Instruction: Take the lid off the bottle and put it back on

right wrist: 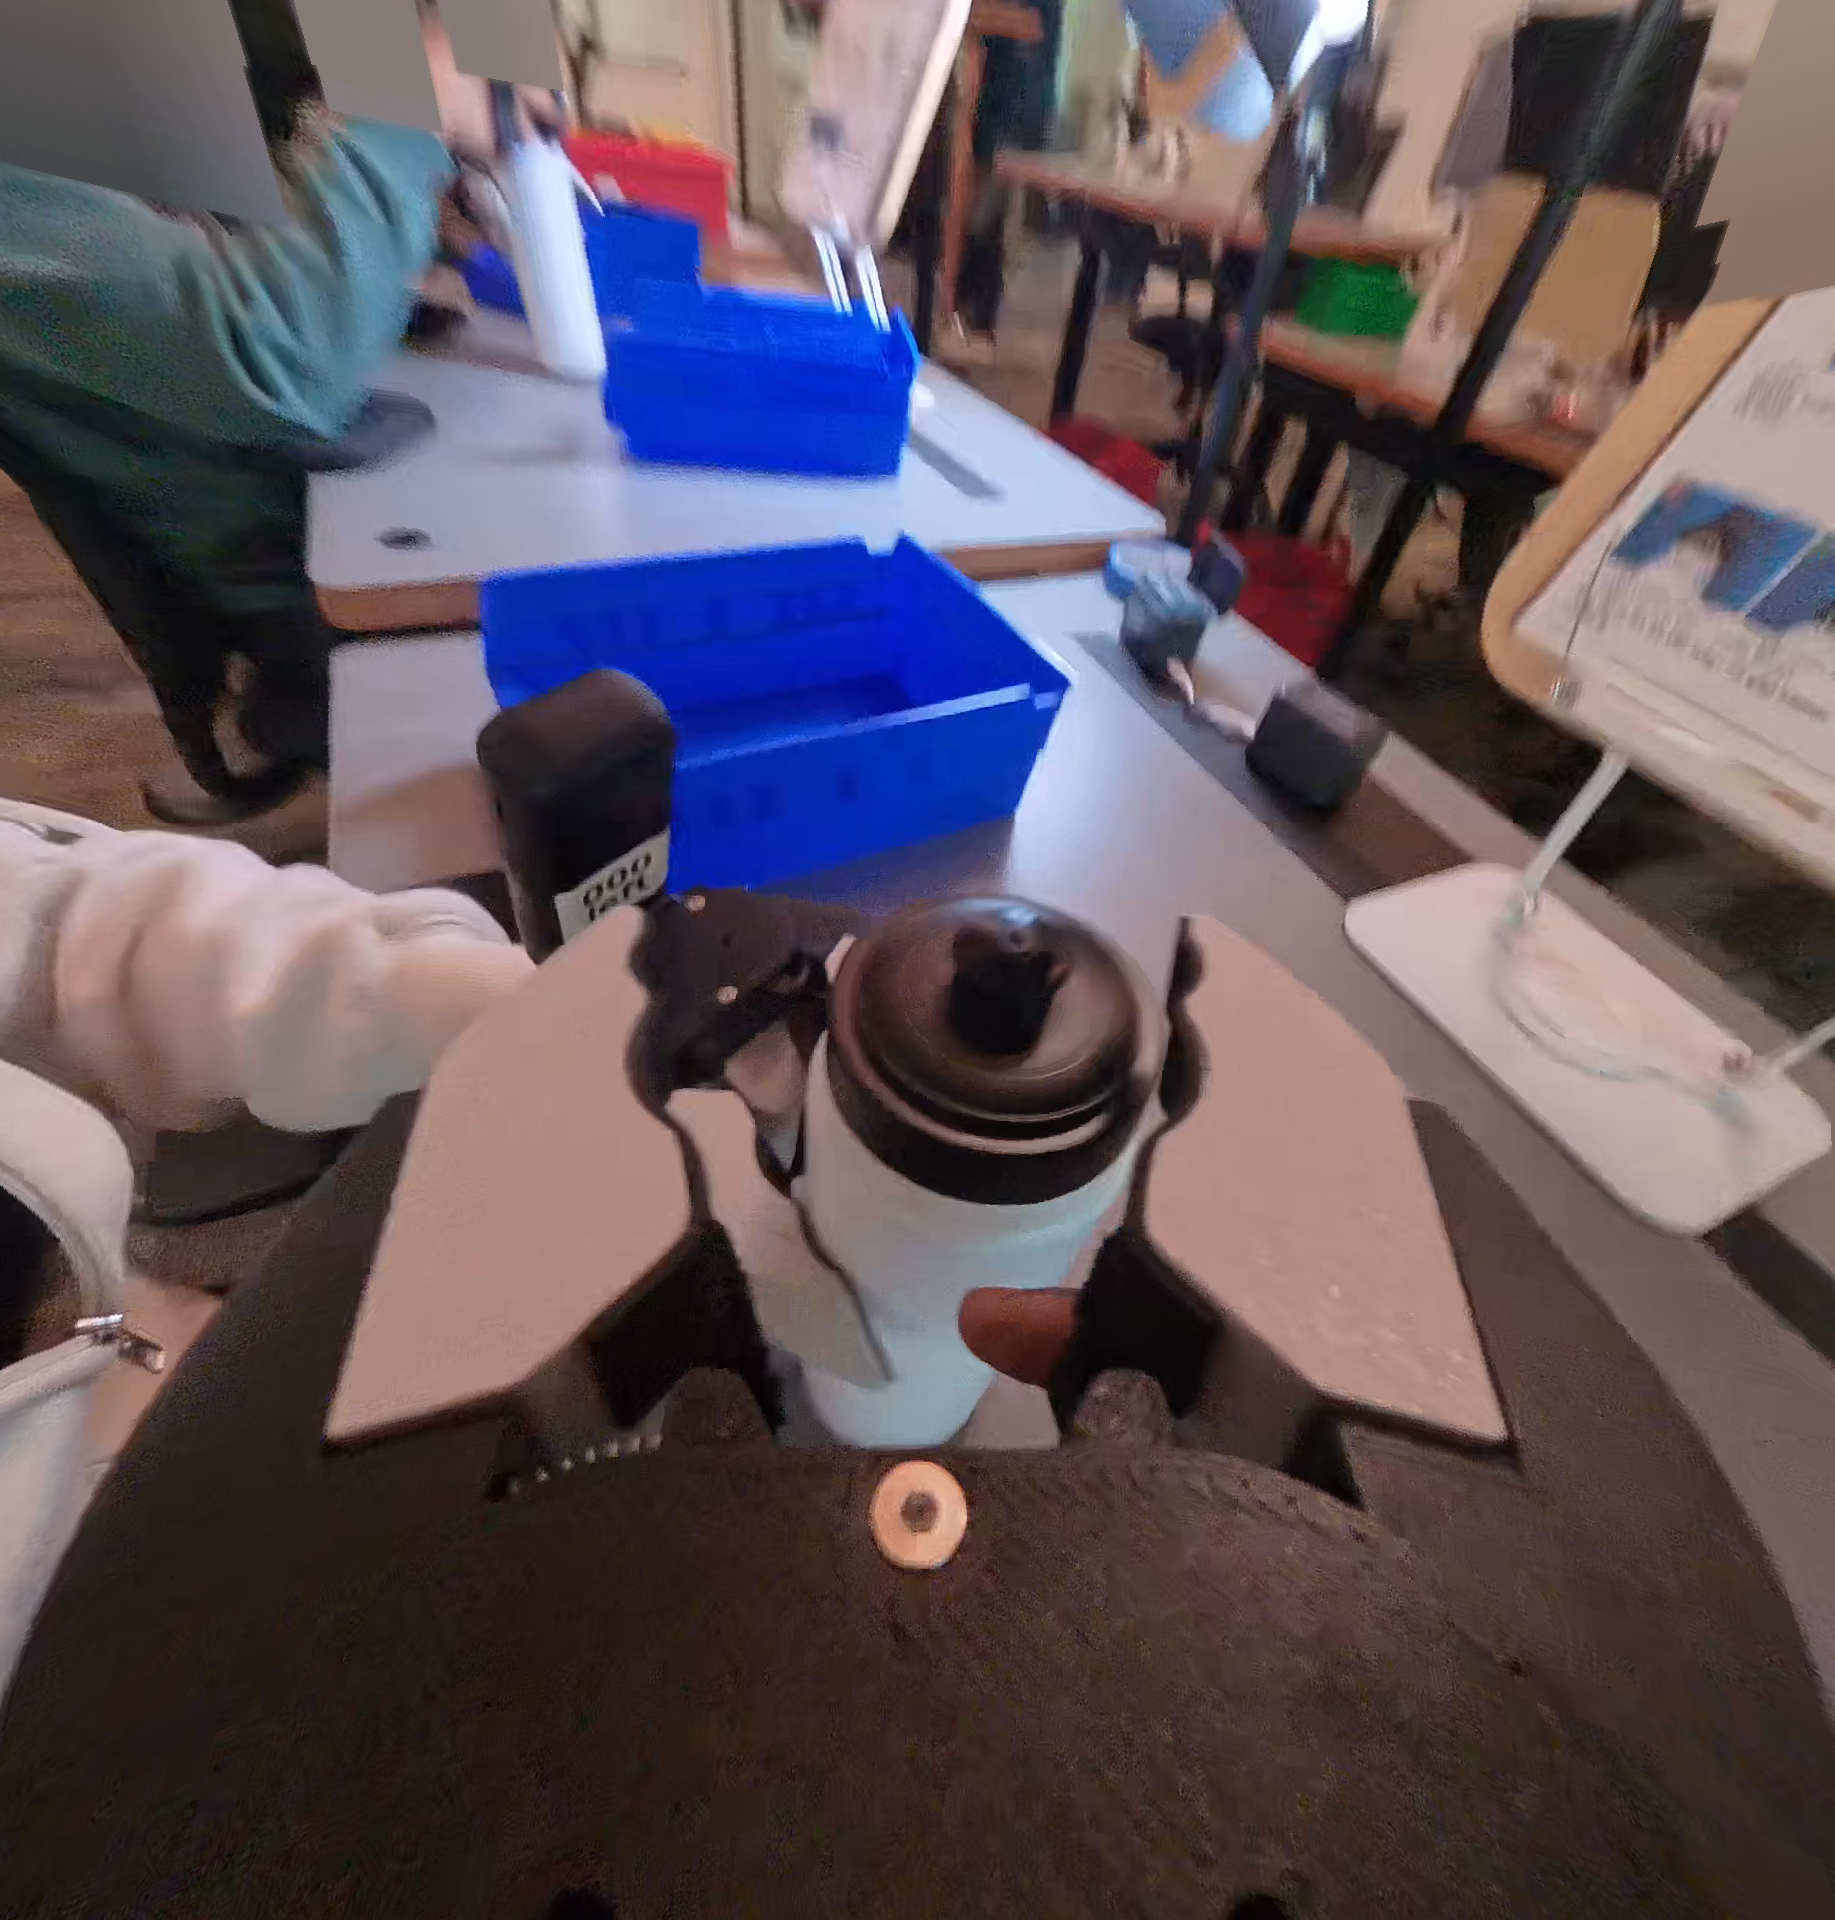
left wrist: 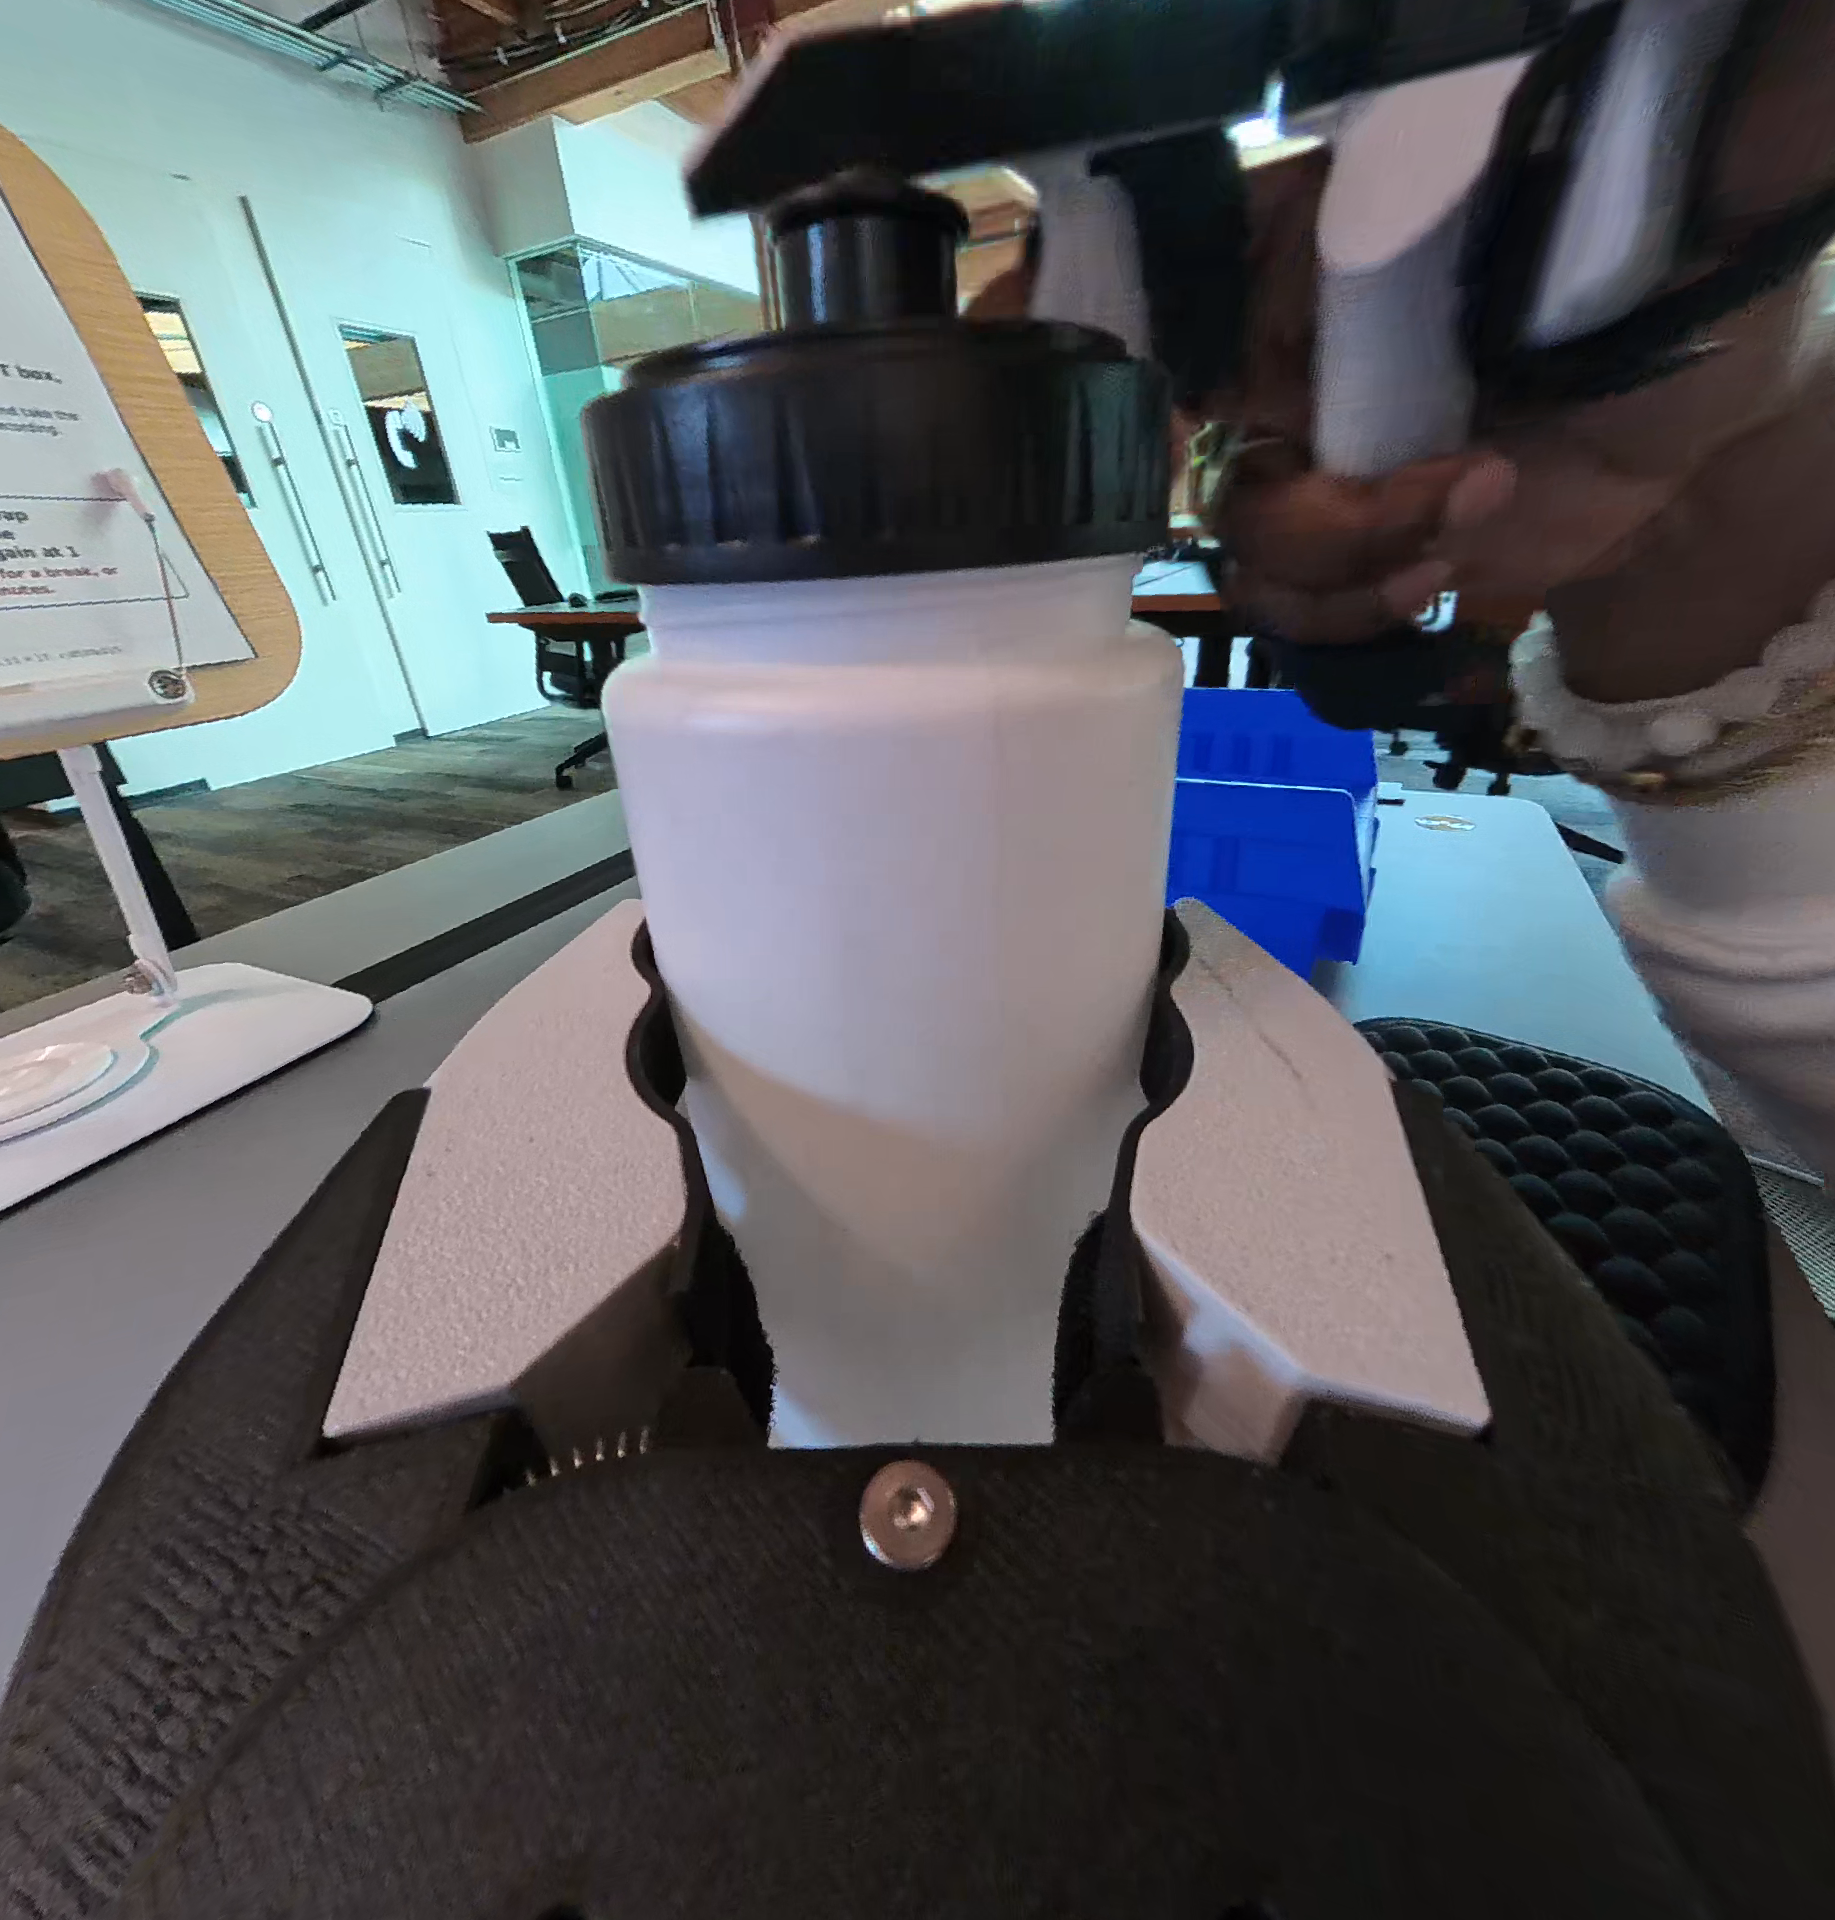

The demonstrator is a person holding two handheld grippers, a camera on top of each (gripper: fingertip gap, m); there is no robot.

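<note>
A white bottle (left wrist: 902,883) with a black screw lid (left wrist: 877,457) and pull spout stands upright in my left gripper (left wrist: 908,956), whose fingers are shut on its lower body. In the right wrist view I look down on the lid (right wrist: 986,1049) and bottle (right wrist: 892,1278). My right gripper (right wrist: 913,966) is open, its fingers either side of the lid. The lid sits close to the right finger, with a gap on the left. In the left wrist view the right gripper (left wrist: 996,114) is blurred above the spout, held by a hand (left wrist: 1412,520).
A blue bin (right wrist: 788,717) sits on the grey table (right wrist: 1152,831) behind the bottle; it also shows in the left wrist view (left wrist: 1266,831). A sign stand (left wrist: 113,520) with a white base (right wrist: 1578,1049) is beside it. Small dark objects (right wrist: 1308,748) lie farther back. A mesh chair back (left wrist: 1578,1174) is at right. Across from one pair of fingers to the other is roughly 10 centimeters.
</note>
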